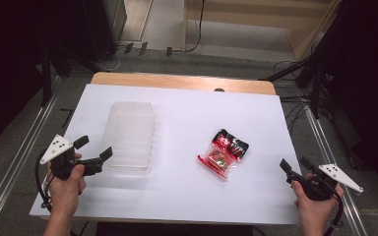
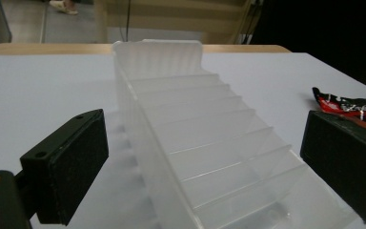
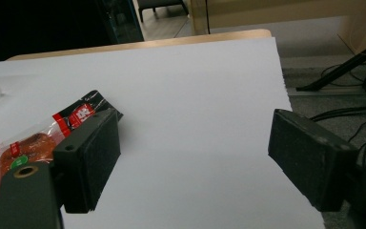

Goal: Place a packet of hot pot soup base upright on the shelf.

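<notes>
Left gripper [image 1: 94, 149] fingers wide, astride the near end of the plastic tray [image 1: 129, 135]; thin wall probably flexes, may slip; right gripper [image 1: 294, 163] wide, empty, near snack packet [image 1: 224, 152]; desk [image 1: 187, 118] slick.

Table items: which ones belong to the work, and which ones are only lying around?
Likely in use:
clear plastic tray, between the open left gripper jaws
snack packet, near the open right gripper

Lying about:
cables on the floor

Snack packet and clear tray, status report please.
Left tool open at clear plastic divided tray. Right tool open, empty. Red-black snack packet lies untouched between.
</notes>
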The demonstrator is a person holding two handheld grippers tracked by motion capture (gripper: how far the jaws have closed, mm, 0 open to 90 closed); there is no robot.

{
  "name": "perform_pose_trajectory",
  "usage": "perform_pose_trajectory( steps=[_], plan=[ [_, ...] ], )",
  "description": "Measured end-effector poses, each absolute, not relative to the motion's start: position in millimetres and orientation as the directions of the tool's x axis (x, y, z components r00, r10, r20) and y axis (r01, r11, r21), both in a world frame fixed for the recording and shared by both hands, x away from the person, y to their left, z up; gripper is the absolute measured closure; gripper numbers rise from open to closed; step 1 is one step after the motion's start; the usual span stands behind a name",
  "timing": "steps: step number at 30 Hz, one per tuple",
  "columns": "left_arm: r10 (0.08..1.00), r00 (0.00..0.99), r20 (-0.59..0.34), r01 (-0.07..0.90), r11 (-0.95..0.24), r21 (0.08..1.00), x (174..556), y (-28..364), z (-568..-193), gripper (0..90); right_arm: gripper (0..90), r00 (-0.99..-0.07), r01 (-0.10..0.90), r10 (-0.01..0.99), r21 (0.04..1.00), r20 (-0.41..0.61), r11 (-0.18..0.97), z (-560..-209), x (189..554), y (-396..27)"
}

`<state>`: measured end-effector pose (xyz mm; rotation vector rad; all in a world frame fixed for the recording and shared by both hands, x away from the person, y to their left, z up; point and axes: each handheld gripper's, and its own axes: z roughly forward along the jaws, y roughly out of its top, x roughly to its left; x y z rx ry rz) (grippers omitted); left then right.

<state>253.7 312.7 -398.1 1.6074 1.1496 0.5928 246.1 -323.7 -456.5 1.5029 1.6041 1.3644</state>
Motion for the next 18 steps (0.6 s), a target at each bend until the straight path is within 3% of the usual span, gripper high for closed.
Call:
perform_pose_trajectory(
  steps=[6,10,12,18],
  plan=[
    [0.892,0.424,-0.158,0.377,-0.016,0.926,253.8,297.2,-395.9,6.7,23.8,-0.252,0.408,0.941,0.907,0.225,-0.107,-458.6,250.7,-315.2],
    [0.896,0.408,-0.175,0.402,-0.004,0.916,256.8,286.5,-395.6,15.9,23.9,-0.270,0.404,0.933,0.908,0.237,-0.114,-454.0,251.9,-310.8],
    [0.896,0.404,-0.184,0.398,0.009,0.917,256.7,281.9,-394.5,25.2,25.8,-0.262,0.405,0.936,0.908,0.234,-0.113,-451.5,252.6,-308.0],
    [0.889,0.421,-0.177,0.410,-0.013,0.912,259.6,265.1,-396.5,43.3,35.7,-0.263,0.394,0.936,0.912,0.233,-0.116,-443.8,256.0,-299.3]
  ],
)
